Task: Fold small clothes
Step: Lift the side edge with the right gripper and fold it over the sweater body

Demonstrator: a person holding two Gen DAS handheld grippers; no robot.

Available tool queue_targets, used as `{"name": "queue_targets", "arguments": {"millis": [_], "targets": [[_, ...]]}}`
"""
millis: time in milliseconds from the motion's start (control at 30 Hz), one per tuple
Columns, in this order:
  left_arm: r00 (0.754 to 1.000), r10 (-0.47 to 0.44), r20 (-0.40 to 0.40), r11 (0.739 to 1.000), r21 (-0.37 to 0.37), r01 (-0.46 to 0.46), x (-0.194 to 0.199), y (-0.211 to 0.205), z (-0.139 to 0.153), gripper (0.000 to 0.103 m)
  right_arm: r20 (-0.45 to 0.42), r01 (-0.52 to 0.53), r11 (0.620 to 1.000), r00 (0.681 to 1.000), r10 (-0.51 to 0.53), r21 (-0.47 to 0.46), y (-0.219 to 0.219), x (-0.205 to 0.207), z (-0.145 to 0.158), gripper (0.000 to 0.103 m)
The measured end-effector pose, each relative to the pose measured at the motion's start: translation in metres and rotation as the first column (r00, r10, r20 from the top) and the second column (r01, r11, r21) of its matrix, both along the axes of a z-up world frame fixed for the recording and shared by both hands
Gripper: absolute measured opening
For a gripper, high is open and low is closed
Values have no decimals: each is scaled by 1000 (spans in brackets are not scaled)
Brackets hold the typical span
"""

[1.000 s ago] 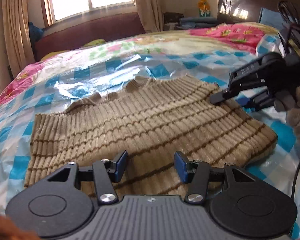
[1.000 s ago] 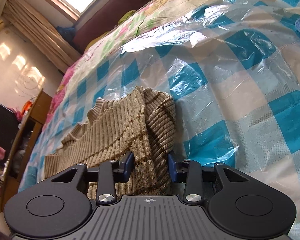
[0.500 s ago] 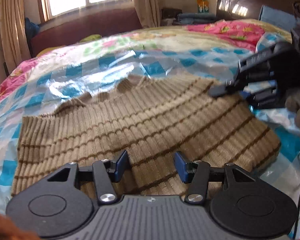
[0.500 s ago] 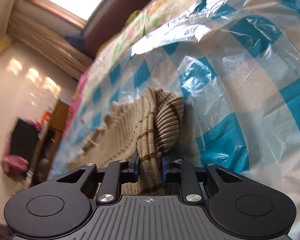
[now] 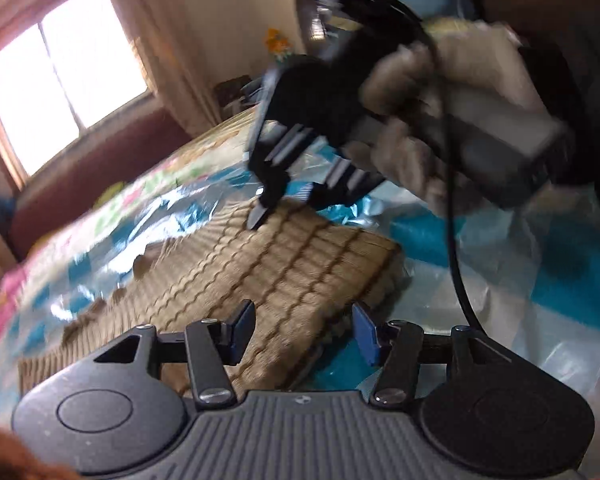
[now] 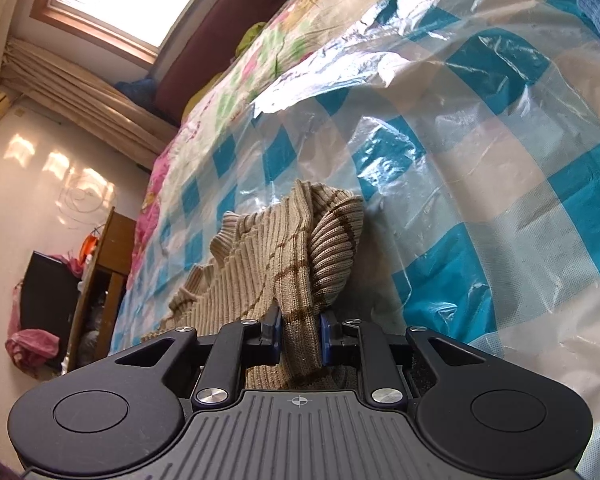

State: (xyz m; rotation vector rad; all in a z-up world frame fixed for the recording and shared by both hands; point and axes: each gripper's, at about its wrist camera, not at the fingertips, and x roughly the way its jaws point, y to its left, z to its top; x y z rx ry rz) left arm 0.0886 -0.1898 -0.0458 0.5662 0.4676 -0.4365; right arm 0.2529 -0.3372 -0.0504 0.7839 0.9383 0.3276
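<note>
my right tool (image 6: 300, 338) is pinching a bunched edge of the sweater (image 5: 284, 268) on the bed (image 6: 500, 168), left tool (image 5: 303, 330) gaping wide just over it, so one yank probably drags everything crooked
</note>
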Motion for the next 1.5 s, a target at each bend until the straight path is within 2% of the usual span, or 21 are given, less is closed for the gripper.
{"name": "queue_targets", "arguments": {"millis": [67,167,300,433,767,800,900,933,1100,1167,1200,1267,1367,1500], "targets": [[1000,-12,26,998,68,10,3,-11,-11,57,-12,2,1000,1000,-2,6,-1,1,-3,18],[997,-48,55,992,121,41,2,-20,-18,57,-29,0,1000,1000,1,19,-4,4,-6,19],[993,-112,41,989,101,108,-17,-11,-10,57,-30,-7,1000,1000,7,20,-10,1,-6,22],[984,-148,97,975,179,129,-24,-19,-23,58,-26,2,1000,1000,-1,8,-15,2,-7,30],[992,-45,118,985,170,25,17,-39,-21,59,-38,-24,999,999,25,29,-18,13,-15,38],[992,-42,117,986,165,22,19,-42,-20,56,-41,-20,999,999,21,33,-18,17,-16,38],[998,-27,60,994,107,20,28,-41,-15,31,-37,-30,999,999,31,32,-14,27,-17,44],[999,-17,49,996,87,13,28,-39,-11,26,-37,-32,999,999,33,29,-13,30,-18,45],[1000,13,-8,1000,-12,-13,29,-30,5,19,-30,-24,1000,999,24,15,-8,37,-20,45],[999,29,-46,997,-75,-32,35,-20,15,18,-18,-26,1000,1000,26,-12,-4,34,-14,25],[998,37,-59,993,-107,-43,36,-16,20,17,-12,-27,1000,1000,27,-9,-3,32,-9,22],[995,61,-77,981,-182,-74,42,6,34,17,5,-23,1000,1000,23,-9,0,27,3,20],[989,98,-109,945,-302,-126,43,31,54,17,41,-15,1000,999,15,11,10,24,27,19],[974,157,-160,869,-446,-214,42,76,73,16,86,-33,999,996,32,1,42,26,59,18]]}}
